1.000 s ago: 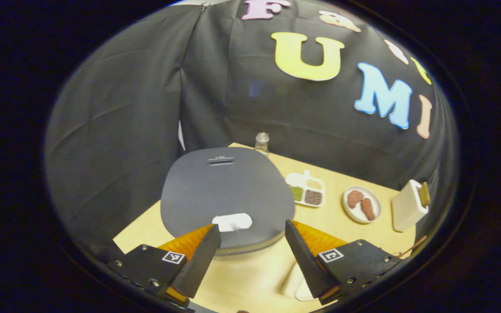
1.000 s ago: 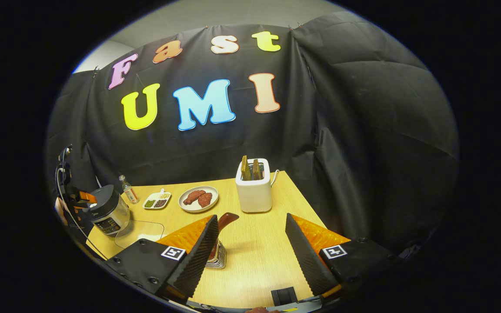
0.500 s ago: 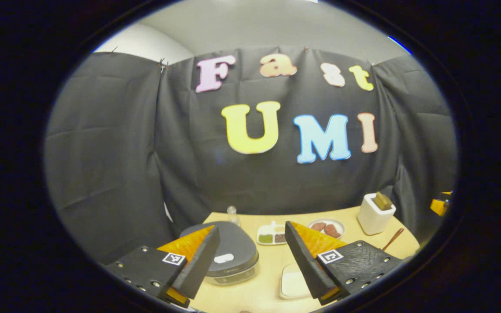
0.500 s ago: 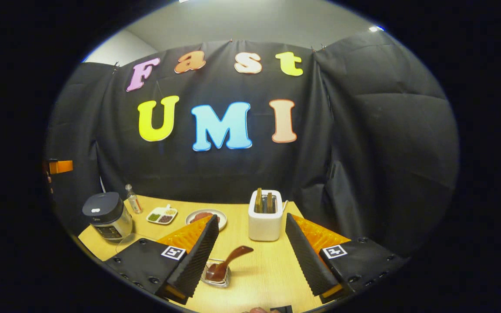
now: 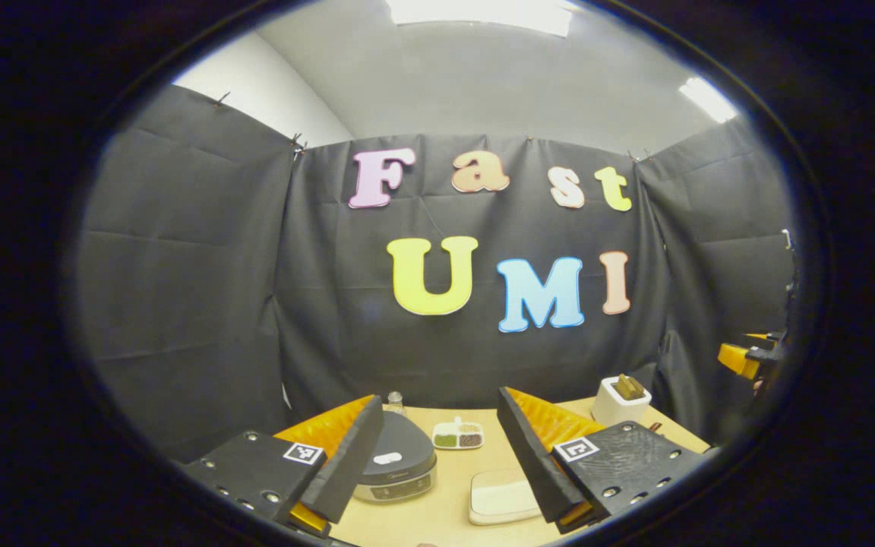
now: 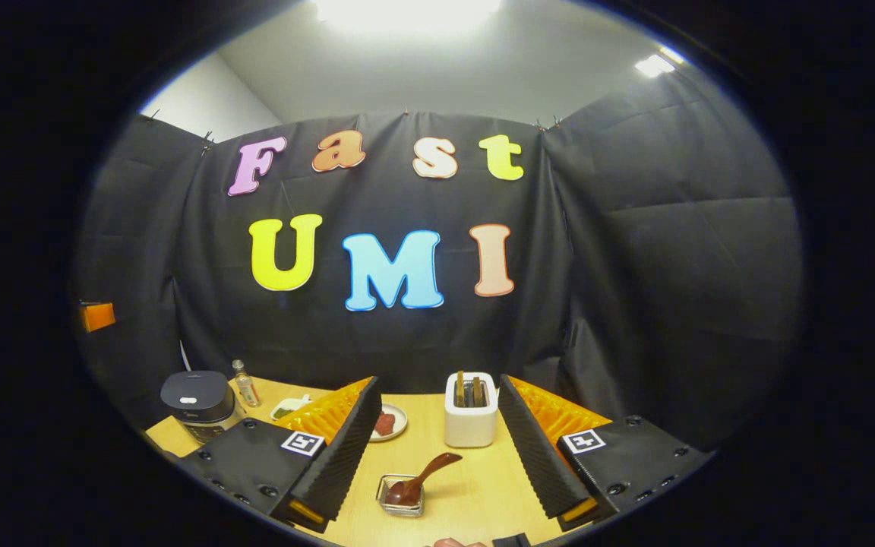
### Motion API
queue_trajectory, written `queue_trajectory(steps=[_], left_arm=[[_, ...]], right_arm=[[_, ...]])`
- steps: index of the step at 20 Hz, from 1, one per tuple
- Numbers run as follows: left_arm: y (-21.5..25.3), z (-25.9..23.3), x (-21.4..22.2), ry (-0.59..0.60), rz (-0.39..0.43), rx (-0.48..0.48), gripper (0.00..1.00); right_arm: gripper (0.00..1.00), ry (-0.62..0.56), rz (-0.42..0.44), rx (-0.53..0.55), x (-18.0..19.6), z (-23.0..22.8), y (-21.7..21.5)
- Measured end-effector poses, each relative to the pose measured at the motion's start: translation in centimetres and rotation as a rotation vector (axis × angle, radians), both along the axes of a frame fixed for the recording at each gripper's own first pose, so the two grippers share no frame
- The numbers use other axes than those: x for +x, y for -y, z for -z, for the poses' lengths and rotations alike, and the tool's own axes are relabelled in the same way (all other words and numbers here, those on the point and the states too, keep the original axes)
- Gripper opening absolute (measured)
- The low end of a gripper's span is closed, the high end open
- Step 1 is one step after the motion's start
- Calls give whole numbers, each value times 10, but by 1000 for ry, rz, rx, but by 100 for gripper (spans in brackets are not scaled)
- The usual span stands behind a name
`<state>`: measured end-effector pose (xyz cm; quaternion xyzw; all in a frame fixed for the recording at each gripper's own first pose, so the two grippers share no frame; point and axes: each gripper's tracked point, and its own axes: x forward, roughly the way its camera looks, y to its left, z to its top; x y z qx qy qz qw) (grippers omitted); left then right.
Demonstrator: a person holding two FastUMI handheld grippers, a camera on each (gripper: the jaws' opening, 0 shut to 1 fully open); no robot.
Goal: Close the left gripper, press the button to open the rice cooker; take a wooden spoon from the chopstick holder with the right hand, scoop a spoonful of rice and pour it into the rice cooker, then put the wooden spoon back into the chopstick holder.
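Note:
The rice cooker (image 5: 396,465) stands on the table with its dark lid down and a white button (image 5: 387,458) at the lid's front. My left gripper (image 5: 438,397) hangs open high above and behind it, touching nothing. In the right gripper view the cooker (image 6: 196,396) sits at the far left. A wooden spoon (image 6: 424,480) leans in a small clear chopstick holder (image 6: 401,497) near the table's front. My right gripper (image 6: 438,381) is open above it, well apart from the spoon. A pale flat rectangular dish (image 5: 503,500) lies right of the cooker; its contents are unclear.
A white toaster (image 6: 471,414) with bread stands mid-table. A plate of meat (image 6: 390,422), a divided dish (image 5: 458,435) and a small bottle (image 6: 244,382) lie toward the back. The other gripper (image 5: 745,357) shows at the left gripper view's right edge.
Both grippers have risen and drawn back from the table, tilting upward. The cooker and spoon holder now look smaller and lower. The lid stays down and both grippers stay open.

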<state>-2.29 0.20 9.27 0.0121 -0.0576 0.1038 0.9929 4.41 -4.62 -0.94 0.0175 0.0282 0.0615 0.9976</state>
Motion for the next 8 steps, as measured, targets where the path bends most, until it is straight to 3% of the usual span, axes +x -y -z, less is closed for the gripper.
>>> queue_trajectory(steps=[3, 8], left_arm=[[-2, 31, -12, -56, 13, -59, 96], [-28, 31, -20, -55, -18, -87, 94]], right_arm=[[98, -70, 9, 2, -8, 22, 4], [98, -68, 10, 21, -5, 10, -5]])
